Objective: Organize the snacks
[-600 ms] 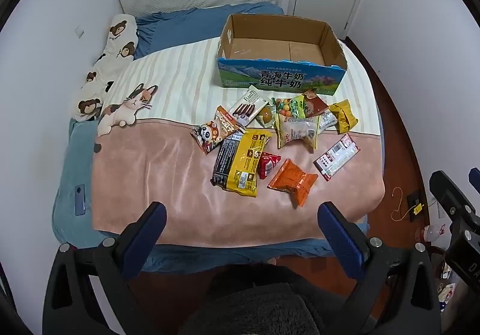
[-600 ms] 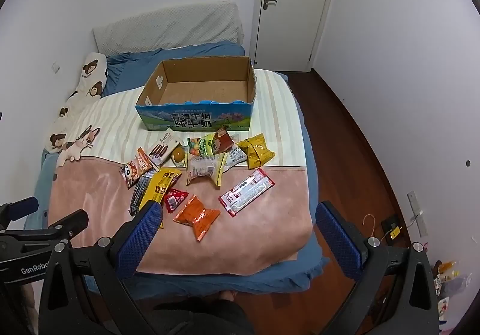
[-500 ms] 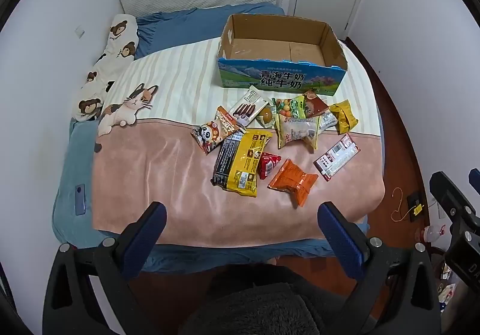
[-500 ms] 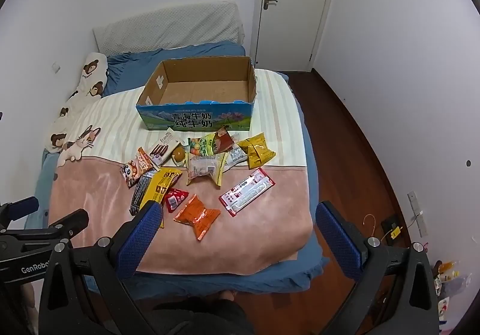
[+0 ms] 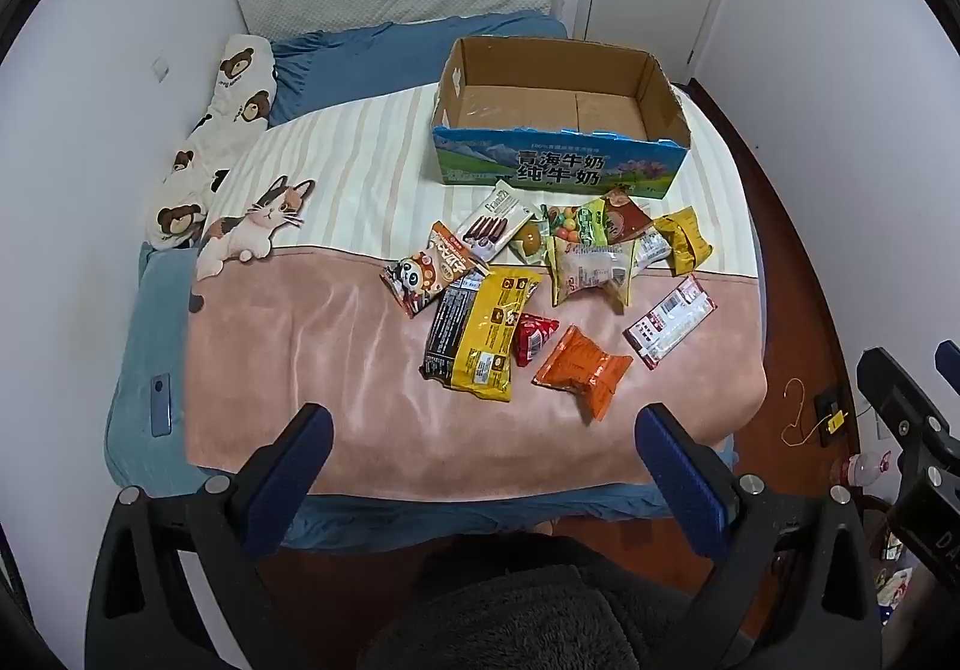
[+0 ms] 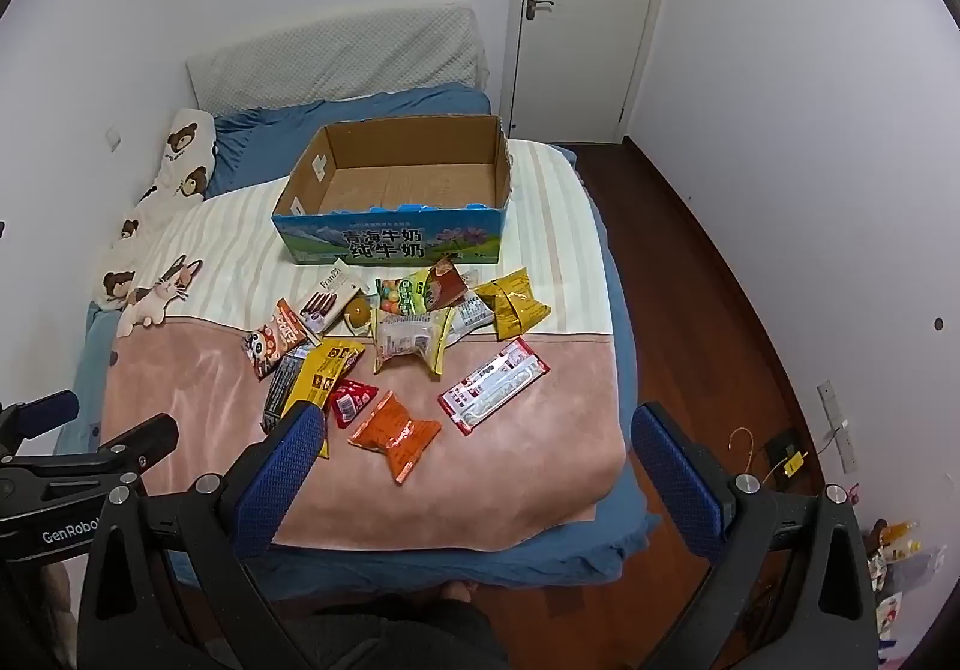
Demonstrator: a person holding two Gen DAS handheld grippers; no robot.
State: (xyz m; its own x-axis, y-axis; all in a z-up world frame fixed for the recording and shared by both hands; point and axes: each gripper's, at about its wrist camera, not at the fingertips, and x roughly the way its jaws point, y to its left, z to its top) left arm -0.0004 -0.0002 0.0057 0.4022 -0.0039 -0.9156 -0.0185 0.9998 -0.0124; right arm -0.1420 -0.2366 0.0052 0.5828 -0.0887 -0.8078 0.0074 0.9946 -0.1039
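While both hand-held grippers (image 5: 480, 448) (image 6: 474, 448) gape wide, snacks (image 5: 480, 334) litter bed (image 5: 300, 370).

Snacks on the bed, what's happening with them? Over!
Left gripper and right gripper both open, empty, short of the bed. Snack packets loose on the blanket; cardboard box empty behind them. Nothing in the way.
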